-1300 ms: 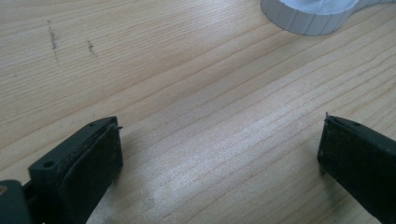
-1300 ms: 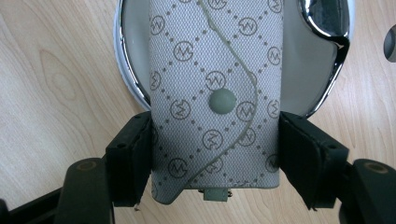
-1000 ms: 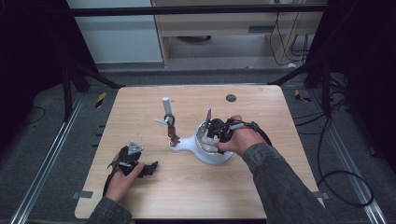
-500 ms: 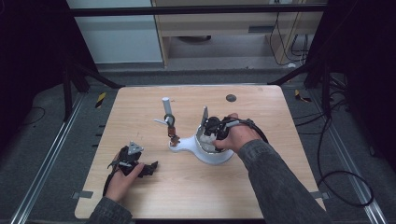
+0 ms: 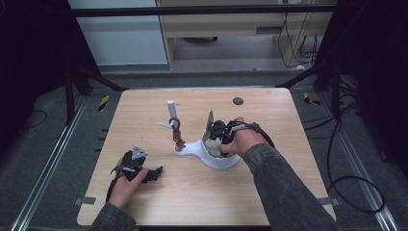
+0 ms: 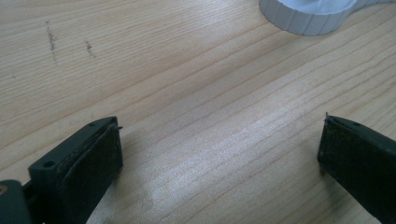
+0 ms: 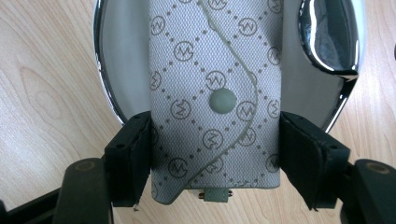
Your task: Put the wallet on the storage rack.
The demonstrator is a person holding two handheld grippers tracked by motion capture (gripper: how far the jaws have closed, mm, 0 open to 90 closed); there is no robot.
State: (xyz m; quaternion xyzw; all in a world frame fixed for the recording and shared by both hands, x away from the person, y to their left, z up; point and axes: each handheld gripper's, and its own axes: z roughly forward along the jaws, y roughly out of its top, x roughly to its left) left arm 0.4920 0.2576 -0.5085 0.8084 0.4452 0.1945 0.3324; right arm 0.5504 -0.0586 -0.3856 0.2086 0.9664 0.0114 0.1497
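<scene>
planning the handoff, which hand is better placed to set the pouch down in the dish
Right. Its tongs are shut on the pouch directly over the dish. The left tongs stand open over bare table, apart from the dish.

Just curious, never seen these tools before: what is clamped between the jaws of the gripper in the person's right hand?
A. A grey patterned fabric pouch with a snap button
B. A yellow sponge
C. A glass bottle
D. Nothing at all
A: in the right gripper view the right gripper has both jaws pressed on the sides of the patterned pouch.
</scene>
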